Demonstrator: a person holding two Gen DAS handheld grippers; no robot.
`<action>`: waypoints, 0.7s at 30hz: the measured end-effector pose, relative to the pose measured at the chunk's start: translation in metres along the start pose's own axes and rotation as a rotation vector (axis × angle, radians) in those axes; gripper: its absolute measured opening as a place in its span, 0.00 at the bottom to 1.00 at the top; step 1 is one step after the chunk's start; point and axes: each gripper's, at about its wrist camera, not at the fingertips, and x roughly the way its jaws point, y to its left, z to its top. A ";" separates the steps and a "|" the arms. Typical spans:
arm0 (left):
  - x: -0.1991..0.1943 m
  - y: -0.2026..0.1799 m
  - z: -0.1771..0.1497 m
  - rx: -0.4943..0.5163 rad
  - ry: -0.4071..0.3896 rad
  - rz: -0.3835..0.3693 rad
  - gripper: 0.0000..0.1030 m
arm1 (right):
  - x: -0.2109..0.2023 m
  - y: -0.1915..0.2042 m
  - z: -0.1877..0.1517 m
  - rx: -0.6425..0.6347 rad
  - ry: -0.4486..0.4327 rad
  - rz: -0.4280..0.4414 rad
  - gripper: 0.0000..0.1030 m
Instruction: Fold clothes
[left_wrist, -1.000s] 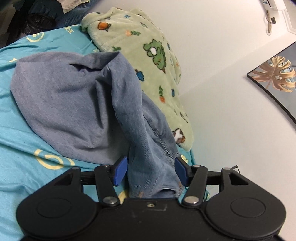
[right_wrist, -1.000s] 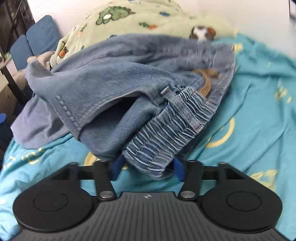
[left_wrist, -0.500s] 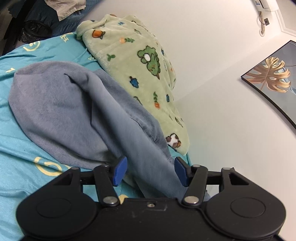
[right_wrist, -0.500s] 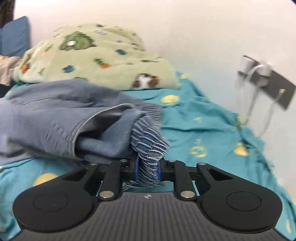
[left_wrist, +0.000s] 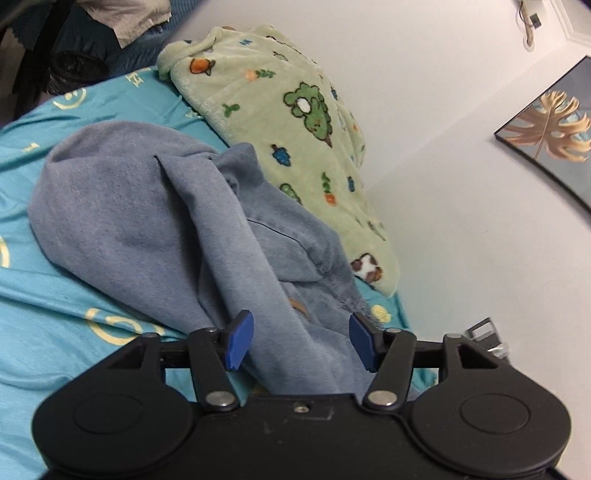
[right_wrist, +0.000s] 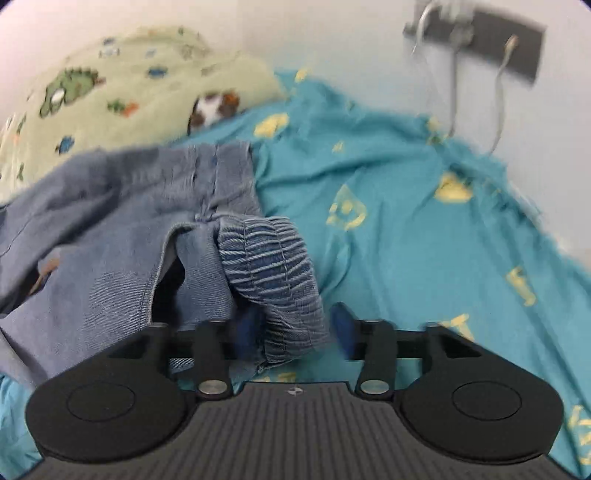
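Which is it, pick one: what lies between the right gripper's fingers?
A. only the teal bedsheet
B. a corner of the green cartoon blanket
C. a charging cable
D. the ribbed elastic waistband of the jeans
D: in the right wrist view the bunched, ribbed waistband of the jeans runs down between the right gripper fingers, which stand apart.

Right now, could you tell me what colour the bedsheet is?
Teal bedsheet with yellow printed symbols, clearest in the right wrist view.

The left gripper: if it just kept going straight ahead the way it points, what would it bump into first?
The blue denim garment. Its fabric already lies between the open jaws of the left gripper, so it would push straight into that heap. The green cartoon blanket lies behind it, probably farther off.
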 end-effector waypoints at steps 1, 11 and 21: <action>0.000 -0.001 0.000 0.007 -0.001 0.013 0.54 | -0.008 0.002 -0.003 -0.007 -0.044 -0.029 0.64; -0.009 0.000 0.008 0.068 -0.011 0.187 0.55 | -0.034 0.108 -0.029 -0.337 -0.223 0.526 0.67; -0.003 0.017 0.029 0.091 -0.005 0.319 0.60 | 0.007 0.195 -0.051 -0.568 -0.277 0.701 0.58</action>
